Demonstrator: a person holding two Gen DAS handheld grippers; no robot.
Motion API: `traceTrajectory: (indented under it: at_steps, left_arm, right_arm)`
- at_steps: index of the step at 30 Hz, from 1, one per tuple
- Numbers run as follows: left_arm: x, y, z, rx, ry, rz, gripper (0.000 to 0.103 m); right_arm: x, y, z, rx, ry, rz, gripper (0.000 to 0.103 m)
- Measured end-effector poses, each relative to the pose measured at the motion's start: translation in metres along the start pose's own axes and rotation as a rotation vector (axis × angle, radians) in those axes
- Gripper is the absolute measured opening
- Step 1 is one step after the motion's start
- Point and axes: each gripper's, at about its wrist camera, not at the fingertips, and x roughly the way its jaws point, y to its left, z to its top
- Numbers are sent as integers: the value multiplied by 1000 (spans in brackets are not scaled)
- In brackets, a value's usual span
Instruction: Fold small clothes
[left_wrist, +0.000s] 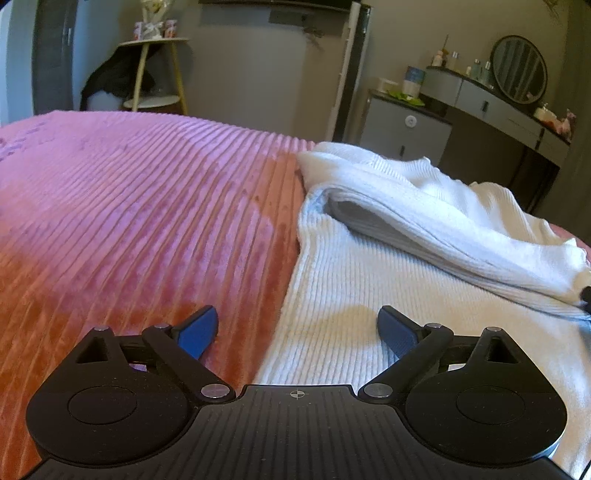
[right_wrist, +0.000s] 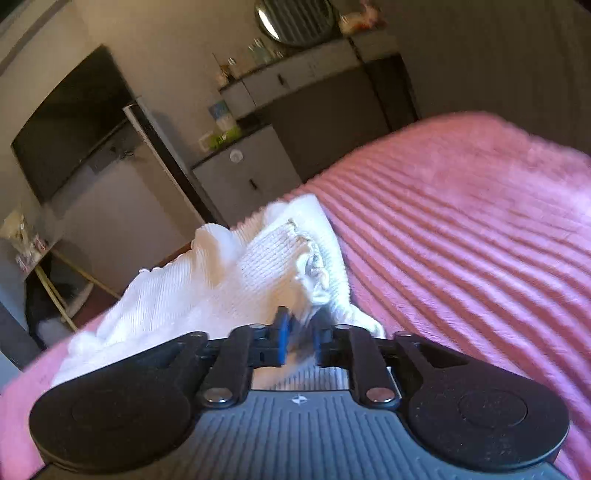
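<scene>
- We see the white ribbed garment (left_wrist: 369, 266) lying on the bed's pink corduroy-like cover (left_wrist: 147, 206), with one part folded over the rest.
- Our left claw (left_wrist: 297, 332) stands wide and empty, straddling the garment's left edge: one blue pad over the cover, the other over white knit.
- Our right claw (right_wrist: 299, 339) is narrow, with a bunch of the knit between its blue pads; blur hides whether they press it.
- The garment (right_wrist: 236, 280) runs ahead of both claws, its long axis away from us; the right claw is nearer the loose folded part.
- The knit looks soft and limp, the cover plush and ridged.
</scene>
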Motion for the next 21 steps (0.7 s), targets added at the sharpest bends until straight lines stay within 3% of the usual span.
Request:
traceTrajectory:
  at_steps: [1,3,7,12,14,21]
  left_arm:
    - [0,-1,0,2,0,2,97]
    - [1,-1,0,6,-1,6,98]
    - [0,-3,0,10,-2,15,99]
    - [0,-9,-1,28,-9,46,100]
    - [-1,-11,1,32,-10,57,100]
    - [-11,-19,5,31,-32,56,100]
  right_arm:
    - [-8,2,-8,-23,-4,-4,22]
    - [-21,1,-24,-44,22,-17,37]
    - [-55,-6,-48,-133,11,-14,39]
    - [-93,-15,-52,-253,-11,22,48]
    - [-95,-19,-50,-246,-16,-8,62]
    - [-92,-30,-46,-157,-21,35,62]
